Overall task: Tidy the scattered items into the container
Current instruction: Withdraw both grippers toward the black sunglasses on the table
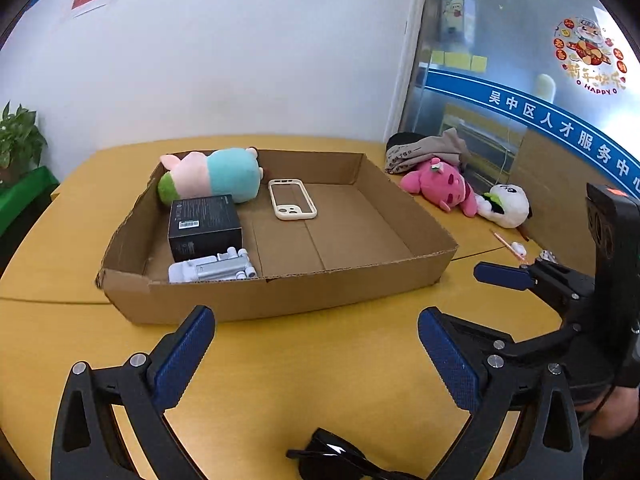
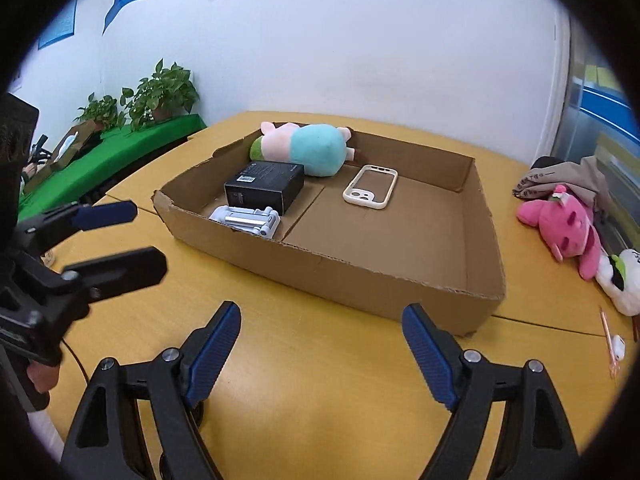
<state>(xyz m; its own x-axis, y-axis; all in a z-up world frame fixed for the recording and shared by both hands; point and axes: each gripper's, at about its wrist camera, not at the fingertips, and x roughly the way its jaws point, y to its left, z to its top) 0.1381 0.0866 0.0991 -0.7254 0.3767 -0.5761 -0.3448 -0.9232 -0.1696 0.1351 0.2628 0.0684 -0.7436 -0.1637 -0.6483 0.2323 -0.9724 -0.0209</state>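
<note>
Left wrist: sticker (image 1: pixel 591 56) reads "HAPPY".

The box (image 1: pixel 256 300) sits on the table (image 1: pixel 320 380), with the plush (image 1: pixel 212 176) against its far left wall, the carton (image 1: pixel 204 220) in front of the plush, the stand (image 1: pixel 212 270) in the near left corner, and the phone case (image 1: pixel 292 199) right of the plush. Outside the box to its right lie a bag (image 1: pixel 428 152), a second plush (image 1: pixel 440 186) before it, a panda toy (image 1: pixel 506 204) right of that, and a pen (image 1: pixel 508 246) nearer. Sunglasses (image 1: pixel 336 454) lie on the table before the box.
</note>
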